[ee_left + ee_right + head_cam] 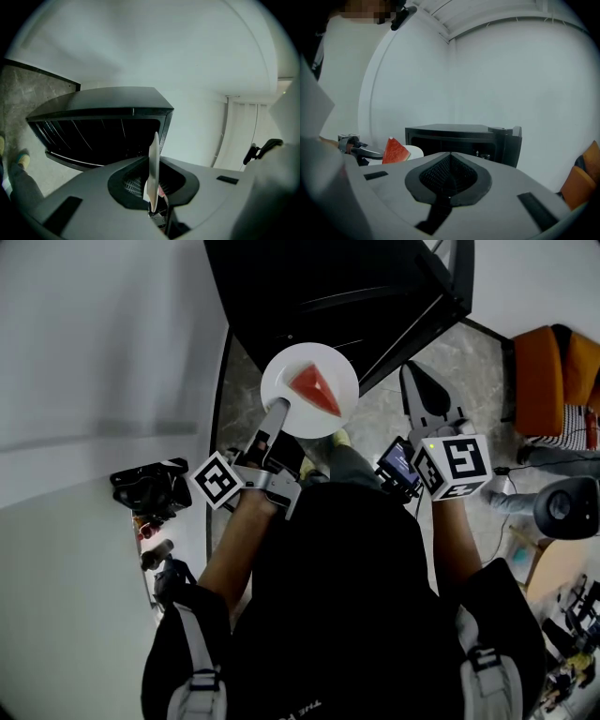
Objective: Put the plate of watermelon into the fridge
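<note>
A white plate (309,390) with a red watermelon wedge (315,387) hangs in front of a small black fridge (328,292). My left gripper (279,414) is shut on the plate's near rim. In the left gripper view the plate (153,164) stands edge-on between the jaws of the left gripper (154,190), facing the fridge's dark open inside (98,136). My right gripper (419,382) is to the right, shut and holding nothing. The right gripper view shows its closed jaws (450,158), the wedge (396,151) at left and the fridge (454,138) with its door (511,144) swung open.
An orange chair (548,376) stands at the right on the stone floor (469,362). A black device (150,486) lies on a white surface at the left. A grey round object (567,507) sits at the right edge. White walls stand behind the fridge.
</note>
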